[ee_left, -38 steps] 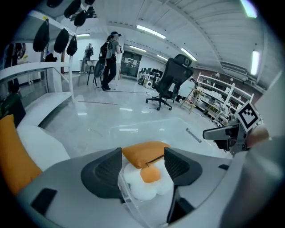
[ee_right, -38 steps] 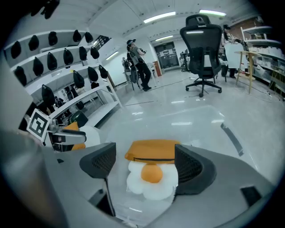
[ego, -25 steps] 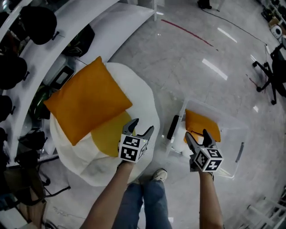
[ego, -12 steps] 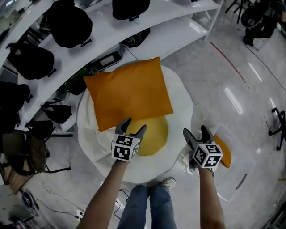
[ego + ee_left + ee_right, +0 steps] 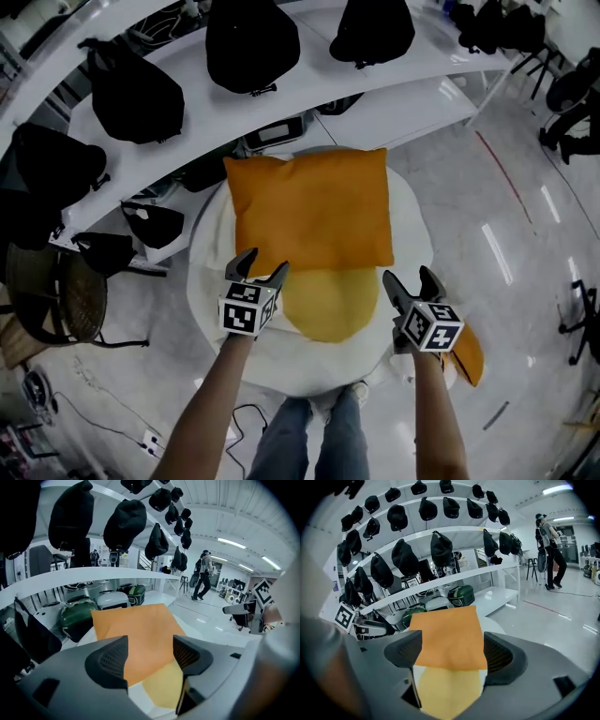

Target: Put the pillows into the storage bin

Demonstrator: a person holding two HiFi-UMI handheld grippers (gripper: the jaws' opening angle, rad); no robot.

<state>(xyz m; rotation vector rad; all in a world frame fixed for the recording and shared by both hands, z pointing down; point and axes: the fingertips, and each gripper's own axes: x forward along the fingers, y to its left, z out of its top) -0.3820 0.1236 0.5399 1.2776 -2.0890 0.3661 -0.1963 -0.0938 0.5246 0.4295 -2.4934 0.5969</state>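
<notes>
The left gripper and right gripper are both hovering spread and empty, the orange pillow lying at twelve o'clock on the white cushion, long axis running nine-to-three, seemingly nearer the left.

Curved white shelves carrying black bags arc from 9 to 1 o'clock. The glossy grey floor at 3 o'clock reflects ceiling strip lights.
</notes>
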